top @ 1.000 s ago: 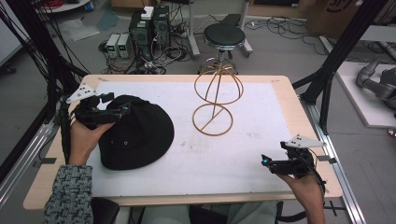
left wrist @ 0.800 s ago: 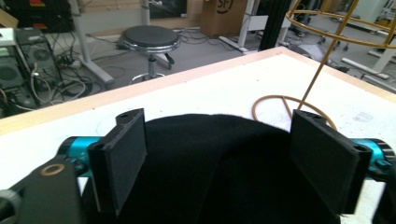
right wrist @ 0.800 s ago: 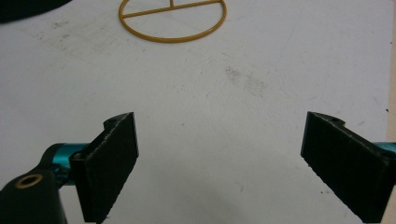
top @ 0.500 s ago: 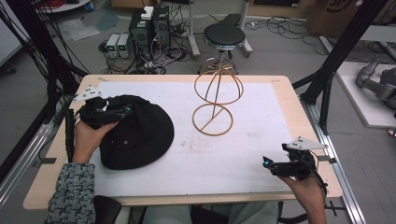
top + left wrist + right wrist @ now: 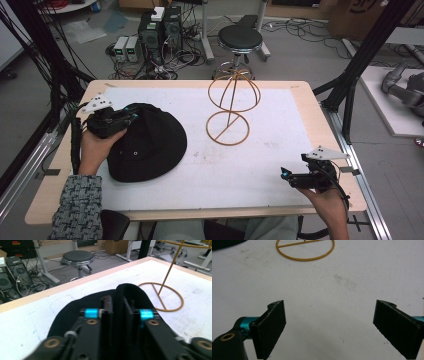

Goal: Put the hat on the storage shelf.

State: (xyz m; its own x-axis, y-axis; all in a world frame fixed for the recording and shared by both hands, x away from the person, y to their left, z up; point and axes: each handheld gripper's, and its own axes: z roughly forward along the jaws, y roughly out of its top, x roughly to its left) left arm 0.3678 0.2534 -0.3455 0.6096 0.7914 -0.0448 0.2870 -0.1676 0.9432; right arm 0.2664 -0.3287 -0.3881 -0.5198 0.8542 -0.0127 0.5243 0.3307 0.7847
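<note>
While the left tool [image 5: 131, 116] sits at the near-left part of the black hat [image 5: 150, 145], its jaws have just been closing and now pinch a raised fold of the hat's fabric between them, as the left gripper view shows, with the fold [image 5: 130, 293] standing up just past the jaw tips. Beyond that fold, ahead and to the right of the left tool, the gold wire hat stand [image 5: 231, 107] rests upright on the white tabletop [image 5: 280, 120], apart from the hat. The hat itself lies flat on the tabletop, spreading out under and ahead of the left tool. Well away from it, the right tool [image 5: 286, 174] is held low over the near right part of the tabletop with its jaws spread wide and nothing between them; straight ahead of it lies the stand's ring base [image 5: 305, 250].
</note>
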